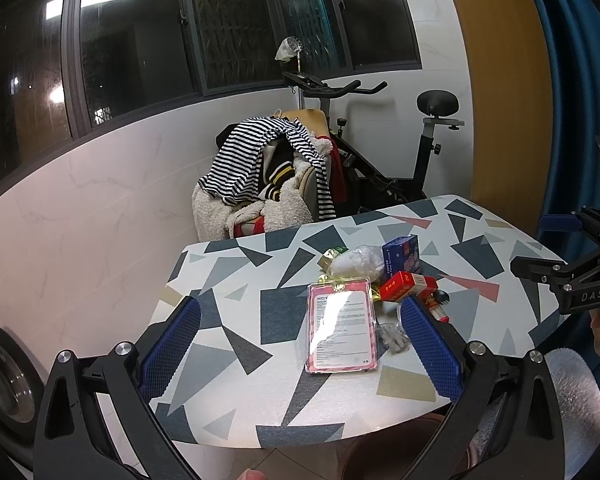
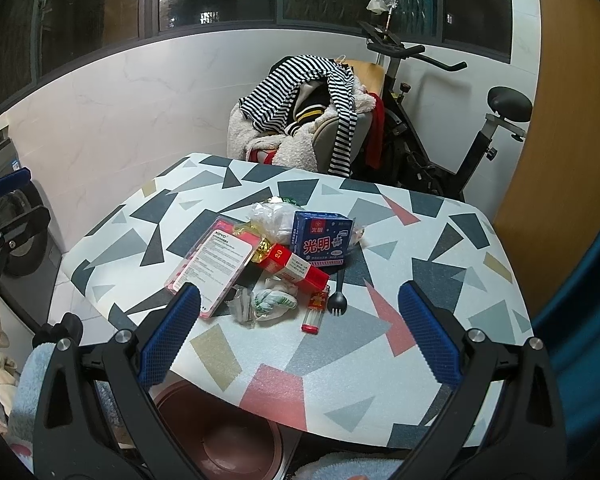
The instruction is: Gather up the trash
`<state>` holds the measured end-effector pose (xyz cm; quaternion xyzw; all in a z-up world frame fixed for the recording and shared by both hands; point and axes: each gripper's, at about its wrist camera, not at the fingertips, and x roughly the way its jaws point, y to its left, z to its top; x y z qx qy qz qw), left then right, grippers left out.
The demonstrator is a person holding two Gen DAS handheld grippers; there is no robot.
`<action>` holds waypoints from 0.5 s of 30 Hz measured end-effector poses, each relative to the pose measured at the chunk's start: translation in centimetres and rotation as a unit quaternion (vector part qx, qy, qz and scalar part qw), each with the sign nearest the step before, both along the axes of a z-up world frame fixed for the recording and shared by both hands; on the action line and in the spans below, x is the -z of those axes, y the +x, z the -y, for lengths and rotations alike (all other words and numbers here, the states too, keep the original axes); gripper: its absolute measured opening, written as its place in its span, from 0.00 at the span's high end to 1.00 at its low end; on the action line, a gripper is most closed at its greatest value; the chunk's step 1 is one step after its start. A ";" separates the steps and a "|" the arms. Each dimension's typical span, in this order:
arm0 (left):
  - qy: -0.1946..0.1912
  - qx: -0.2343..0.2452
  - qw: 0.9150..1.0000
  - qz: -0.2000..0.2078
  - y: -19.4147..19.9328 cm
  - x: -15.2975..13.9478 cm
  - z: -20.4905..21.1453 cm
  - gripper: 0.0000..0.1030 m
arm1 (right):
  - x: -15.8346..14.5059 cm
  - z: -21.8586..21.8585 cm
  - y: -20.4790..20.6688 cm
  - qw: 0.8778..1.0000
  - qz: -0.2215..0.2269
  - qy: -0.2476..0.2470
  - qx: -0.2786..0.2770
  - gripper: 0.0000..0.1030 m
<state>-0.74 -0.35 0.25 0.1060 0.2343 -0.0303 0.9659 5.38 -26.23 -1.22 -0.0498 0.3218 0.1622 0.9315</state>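
Note:
A heap of trash lies mid-table: a pink plastic package (image 1: 342, 326) (image 2: 212, 264), a red carton (image 1: 408, 286) (image 2: 298, 270), a blue box (image 1: 402, 254) (image 2: 323, 238), a clear plastic bag (image 1: 358, 262) (image 2: 274, 218), a crumpled wrapper (image 2: 272, 302), a red lighter (image 2: 315, 314) and a black spork (image 2: 336, 294). My left gripper (image 1: 300, 344) is open and empty, above the near table edge, the pink package between its fingers' line. My right gripper (image 2: 300, 336) is open and empty, just short of the heap. A brown bin (image 2: 220, 436) stands under the near edge.
The table (image 2: 460, 280) has a patterned cover. Behind it a chair (image 1: 260, 184) piled with clothes and an exercise bike (image 1: 420, 152) stand by the tiled wall. A washing machine (image 1: 4, 384) is at the left. The right gripper also shows at the left wrist view's right edge (image 1: 572, 264).

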 end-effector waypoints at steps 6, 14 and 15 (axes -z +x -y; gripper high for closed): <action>0.002 0.001 1.000 0.002 0.0 0.0 0.0 0.05 | 0.3 0.0 -0.2 1.000 0.003 0.000 -0.001 0.05; 0.000 0.002 1.000 0.003 0.2 -0.3 -0.4 0.05 | 0.3 -0.2 -0.2 1.000 0.004 -0.001 -0.001 0.05; 0.000 0.002 1.000 0.002 0.2 -0.3 -0.4 0.05 | 0.3 -0.2 -0.2 1.000 0.004 -0.001 -0.001 0.05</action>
